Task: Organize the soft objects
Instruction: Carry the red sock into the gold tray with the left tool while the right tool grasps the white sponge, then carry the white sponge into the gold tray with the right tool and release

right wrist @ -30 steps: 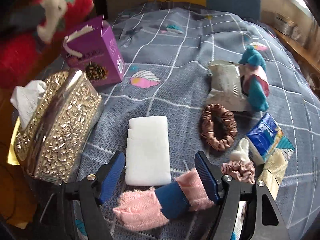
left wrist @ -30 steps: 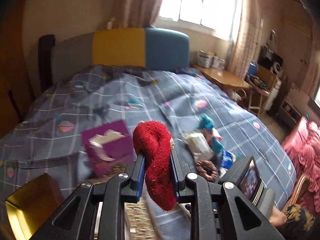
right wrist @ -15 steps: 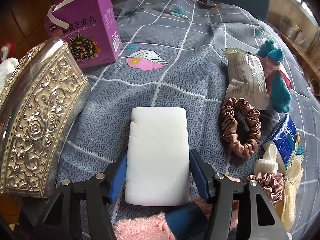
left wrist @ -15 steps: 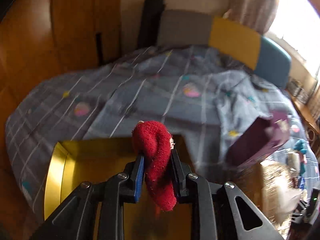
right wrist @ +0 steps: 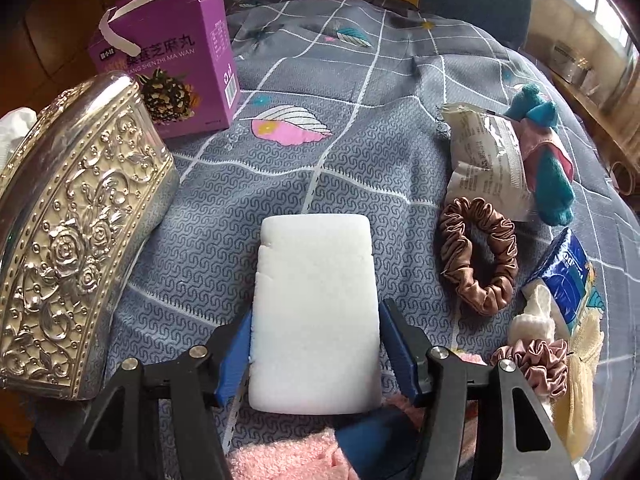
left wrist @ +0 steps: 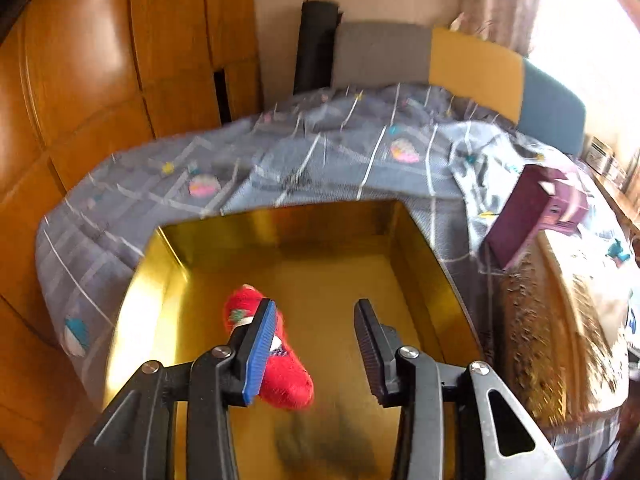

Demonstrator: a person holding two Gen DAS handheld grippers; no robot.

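In the left wrist view my left gripper (left wrist: 314,344) is open above a gold tray (left wrist: 416,240). A red fuzzy sock (left wrist: 286,384) lies in the tray, partly behind the left finger. In the right wrist view my right gripper (right wrist: 316,356) has its jaws against both sides of a white sponge block (right wrist: 316,304) on the grey quilt. A pink and blue sock (right wrist: 288,456) lies under the gripper. A brown scrunchie (right wrist: 478,256), a pink scrunchie (right wrist: 540,364) and a teal and pink sock (right wrist: 548,160) lie to the right.
An ornate silver tissue box (right wrist: 68,236) stands at the left, with a purple carton (right wrist: 172,68) behind it. A plastic packet (right wrist: 488,156), a blue tissue pack (right wrist: 568,280) and cream cloth (right wrist: 580,380) lie at the right. A wooden wardrobe (left wrist: 80,80) stands left of the bed.
My left gripper moved over the gold tray, opened and let the red sock drop into it. My right gripper moved forward and closed around the white sponge.
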